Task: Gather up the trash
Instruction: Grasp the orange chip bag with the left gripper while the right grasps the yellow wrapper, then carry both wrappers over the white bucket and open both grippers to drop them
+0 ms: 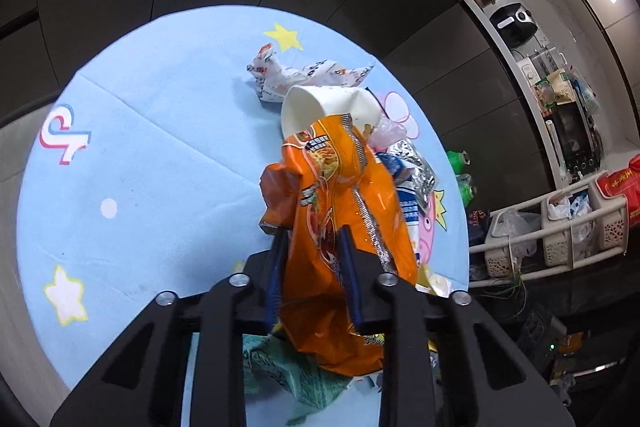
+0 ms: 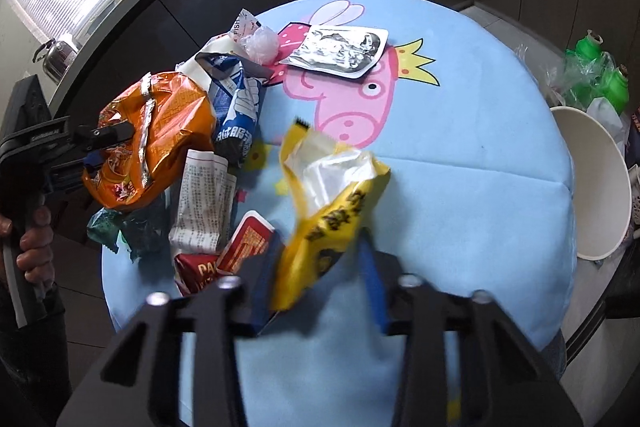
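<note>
We hold the orange wrapper clamped in the left gripper; the right gripper pinches the yellow wrapper. Both appear light, crinkly, slippery; grip folded edges.

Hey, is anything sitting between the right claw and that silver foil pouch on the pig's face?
Yes. The right claw already holds a yellow wrapper, which sticks out in front of it toward the silver foil pouch. Beyond the wrapper, only bare blue tablecloth shows.
</note>
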